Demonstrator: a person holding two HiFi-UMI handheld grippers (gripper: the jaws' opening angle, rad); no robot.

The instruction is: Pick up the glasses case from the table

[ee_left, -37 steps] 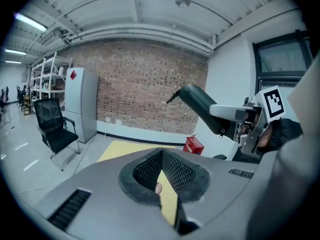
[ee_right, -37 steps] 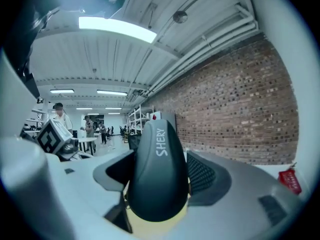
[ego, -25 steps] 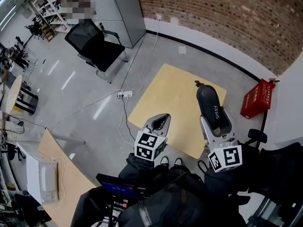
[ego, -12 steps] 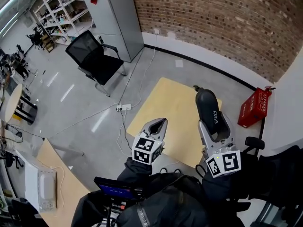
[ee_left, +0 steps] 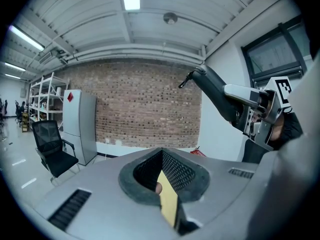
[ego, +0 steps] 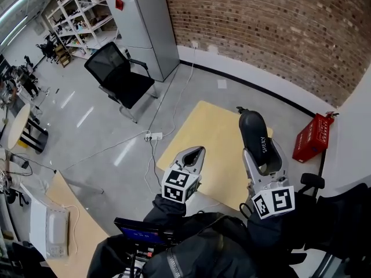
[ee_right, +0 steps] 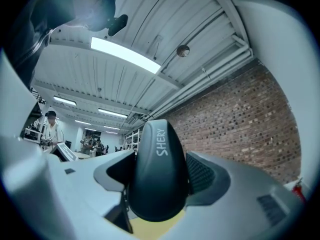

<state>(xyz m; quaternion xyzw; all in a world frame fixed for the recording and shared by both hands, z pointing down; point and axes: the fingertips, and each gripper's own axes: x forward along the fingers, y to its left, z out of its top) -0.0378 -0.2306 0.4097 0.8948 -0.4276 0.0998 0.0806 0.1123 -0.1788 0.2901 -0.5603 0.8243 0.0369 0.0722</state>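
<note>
- Seen from above, a person holds a gripper in each hand over a small pale wooden table on a grey floor, with a brick wall beyond.
- The right gripper is clamped on the glasses case — a dark, rounded hard case with pale lettering along its back. The jaws press it from both sides near its rear end, and most of the case sticks out forward past them.
- The case looks lifted off the table. The right gripper view shows it tilted up against the ceiling and brick wall, with only a sliver of yellow tabletop beneath.
- The left gripper carries nothing. Its jaws are drawn together at the tips, and it hangs over the table's near left edge, apart from the case.
- Step in hand: the pick-up seems all but done — the grasp is made and the case is raised.
- The next move calls for a steady squeeze. The smooth, curved shell could slip or pivot between the pads, and the long overhang adds leverage. The left gripper looks unneeded.
- Nearby are a black office chair, a grey cabinet and a red crate on the floor to the table's right.
</note>
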